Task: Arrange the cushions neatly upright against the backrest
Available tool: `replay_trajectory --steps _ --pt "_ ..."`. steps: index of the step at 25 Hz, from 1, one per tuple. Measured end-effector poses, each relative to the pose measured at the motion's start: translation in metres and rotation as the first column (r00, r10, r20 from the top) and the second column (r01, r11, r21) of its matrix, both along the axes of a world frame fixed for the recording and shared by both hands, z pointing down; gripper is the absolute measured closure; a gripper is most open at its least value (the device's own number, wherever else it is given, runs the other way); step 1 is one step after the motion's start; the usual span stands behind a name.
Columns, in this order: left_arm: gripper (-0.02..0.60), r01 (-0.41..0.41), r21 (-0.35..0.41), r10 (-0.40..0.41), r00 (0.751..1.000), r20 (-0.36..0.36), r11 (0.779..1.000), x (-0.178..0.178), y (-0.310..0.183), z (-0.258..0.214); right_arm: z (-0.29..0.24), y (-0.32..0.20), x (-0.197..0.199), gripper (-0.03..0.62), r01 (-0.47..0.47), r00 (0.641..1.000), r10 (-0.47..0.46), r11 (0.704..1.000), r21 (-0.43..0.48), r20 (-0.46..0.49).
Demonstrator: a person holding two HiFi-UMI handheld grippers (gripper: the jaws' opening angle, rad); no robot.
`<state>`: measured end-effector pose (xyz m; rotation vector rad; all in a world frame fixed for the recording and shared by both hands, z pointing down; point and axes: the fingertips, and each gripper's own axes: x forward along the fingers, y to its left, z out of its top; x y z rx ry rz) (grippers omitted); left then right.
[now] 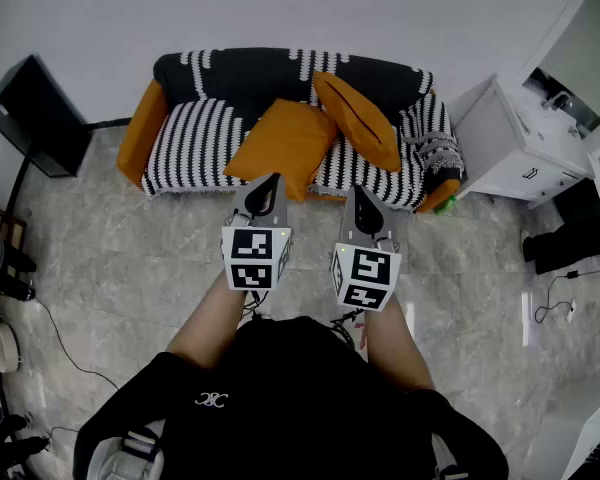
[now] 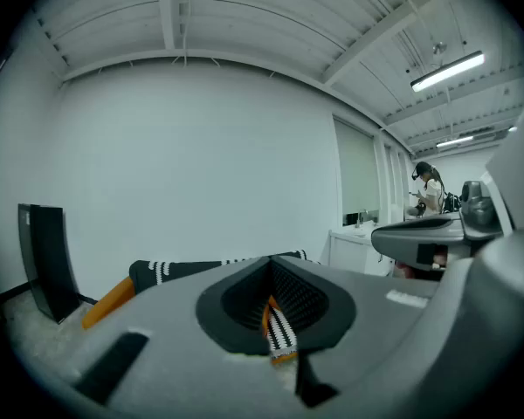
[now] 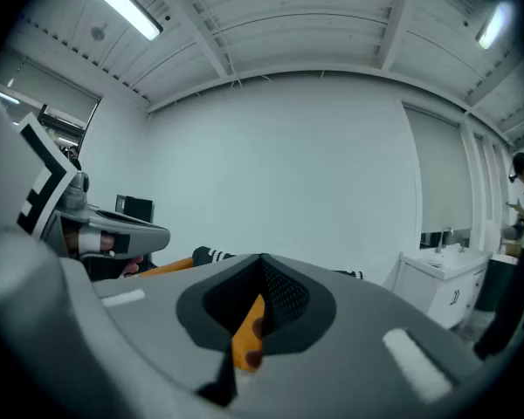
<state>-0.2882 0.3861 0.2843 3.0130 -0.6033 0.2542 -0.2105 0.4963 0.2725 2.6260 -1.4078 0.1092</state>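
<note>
A striped sofa (image 1: 195,143) is seen from above across a marble floor (image 1: 130,258), with two orange cushions not yet set in order. The larger cushion (image 1: 285,146) is sprawled near the middle of the seat, slanted forward with its near corner over the front edge. It is overlapped at its right corner by the second cushion (image 1: 358,120), which is propped askew against the backrest (image 1: 250,70) further right. Neither is seen upright or square to the backrest, so the task is judged to be at its very start: nothing has been arranged. Both cushions are left to be lifted, turned and stood side by side along the back. The left gripper (image 1: 270,180) and the right gripper (image 1: 361,192) are held level and side by side in front of the person, short of the sofa's near edge and apart from the cushions. The jaws of both are closed together on nothing, with only a thin sliver of striped cover and orange fabric caught beyond them in each gripper view. A black box (image 1: 35,116) is seen on the floor to the far left of the sofa, and a white cabinet (image 1: 510,138) to its right.
</note>
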Motion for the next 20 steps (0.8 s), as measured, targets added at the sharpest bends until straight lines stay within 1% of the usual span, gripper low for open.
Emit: replay_trajectory --steps 3,8,15,20 --pt "0.575 -0.001 -0.013 0.001 1.0 0.009 1.0 -0.007 -0.011 0.001 0.001 -0.012 -0.007 0.589 0.006 1.0 -0.006 1.0 -0.003 0.0" --pt "0.575 0.011 -0.02 -0.011 1.0 0.007 1.0 -0.025 -0.027 0.008 0.003 -0.029 -0.024 0.588 0.025 0.999 -0.025 1.0 0.019 0.022" --pt "0.575 0.01 -0.058 -0.009 1.0 0.01 0.998 -0.044 -0.05 0.019 0.011 -0.06 -0.045 0.588 0.045 0.999 -0.045 0.999 -0.015 0.018" --pt "0.575 0.01 -0.086 -0.01 1.0 0.0 0.996 -0.06 -0.07 0.023 0.014 -0.082 -0.06 0.588 0.051 0.999 -0.05 0.998 -0.034 0.019"
